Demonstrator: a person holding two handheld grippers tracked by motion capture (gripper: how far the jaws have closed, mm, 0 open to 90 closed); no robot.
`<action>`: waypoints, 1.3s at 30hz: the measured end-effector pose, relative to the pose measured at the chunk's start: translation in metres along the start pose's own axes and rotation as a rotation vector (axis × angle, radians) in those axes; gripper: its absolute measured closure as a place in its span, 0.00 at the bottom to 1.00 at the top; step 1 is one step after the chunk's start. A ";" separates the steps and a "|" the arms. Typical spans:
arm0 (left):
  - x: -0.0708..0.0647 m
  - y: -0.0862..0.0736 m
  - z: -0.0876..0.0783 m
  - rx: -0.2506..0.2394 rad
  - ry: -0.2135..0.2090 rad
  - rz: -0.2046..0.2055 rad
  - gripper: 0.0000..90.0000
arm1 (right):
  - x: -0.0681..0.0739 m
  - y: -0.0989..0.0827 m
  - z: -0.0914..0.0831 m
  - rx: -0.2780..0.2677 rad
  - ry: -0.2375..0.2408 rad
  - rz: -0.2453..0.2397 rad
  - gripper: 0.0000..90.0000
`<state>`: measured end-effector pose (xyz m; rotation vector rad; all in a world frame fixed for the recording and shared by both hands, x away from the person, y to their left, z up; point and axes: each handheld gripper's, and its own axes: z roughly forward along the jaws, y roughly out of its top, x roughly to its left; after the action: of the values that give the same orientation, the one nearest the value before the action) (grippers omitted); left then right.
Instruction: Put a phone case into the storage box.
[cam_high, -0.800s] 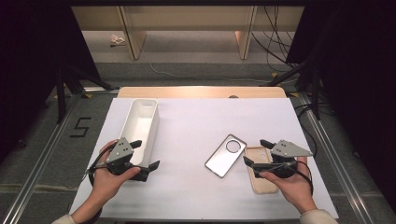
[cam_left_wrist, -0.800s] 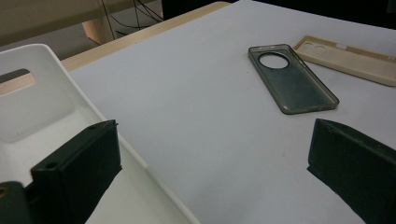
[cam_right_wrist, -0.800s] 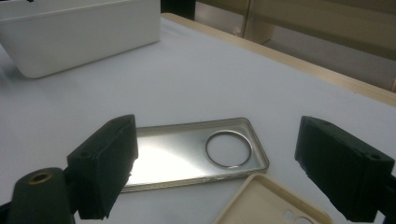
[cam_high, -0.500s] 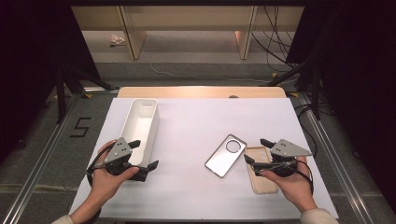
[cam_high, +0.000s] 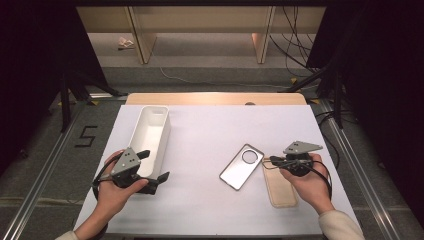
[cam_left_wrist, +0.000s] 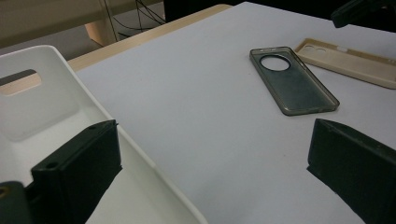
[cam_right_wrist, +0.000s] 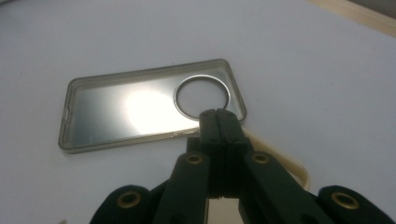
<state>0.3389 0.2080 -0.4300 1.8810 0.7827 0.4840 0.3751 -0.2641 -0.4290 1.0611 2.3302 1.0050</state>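
I see the white tabletop (cam_high: 210, 130) largely bare mid-frame, with open room between both hands. The white tray (cam_high: 150, 137) sits at left; one wall lies between my left gripper's (cam_high: 150, 170) released fingers. The grey phone case (cam_high: 241, 166), ring cutout uppermost, touches the beige case (cam_high: 279, 187). My right gripper's (cam_high: 272, 161) fingers are clenched, empty, at both cases' adjoining edges.

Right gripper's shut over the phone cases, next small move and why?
Probably open the right gripper first: its jaws are pressed together with nothing between them, tips near the edge of the grey case where it overlaps the beige case. Shut, it cannot grasp either.
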 end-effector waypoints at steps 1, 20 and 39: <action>0.000 0.000 0.000 0.000 0.000 0.000 0.02 | 0.000 0.002 0.004 0.018 0.003 -0.003 1.00; 0.001 -0.001 -0.003 -0.002 0.004 -0.002 0.03 | 0.010 0.011 0.059 0.237 0.047 0.006 1.00; 0.001 -0.001 -0.003 -0.002 0.005 0.000 0.03 | 0.010 0.014 0.070 0.251 0.019 -0.003 1.00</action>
<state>0.3374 0.2106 -0.4296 1.8783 0.7854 0.4894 0.4178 -0.2185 -0.4657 1.1421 2.5215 0.7377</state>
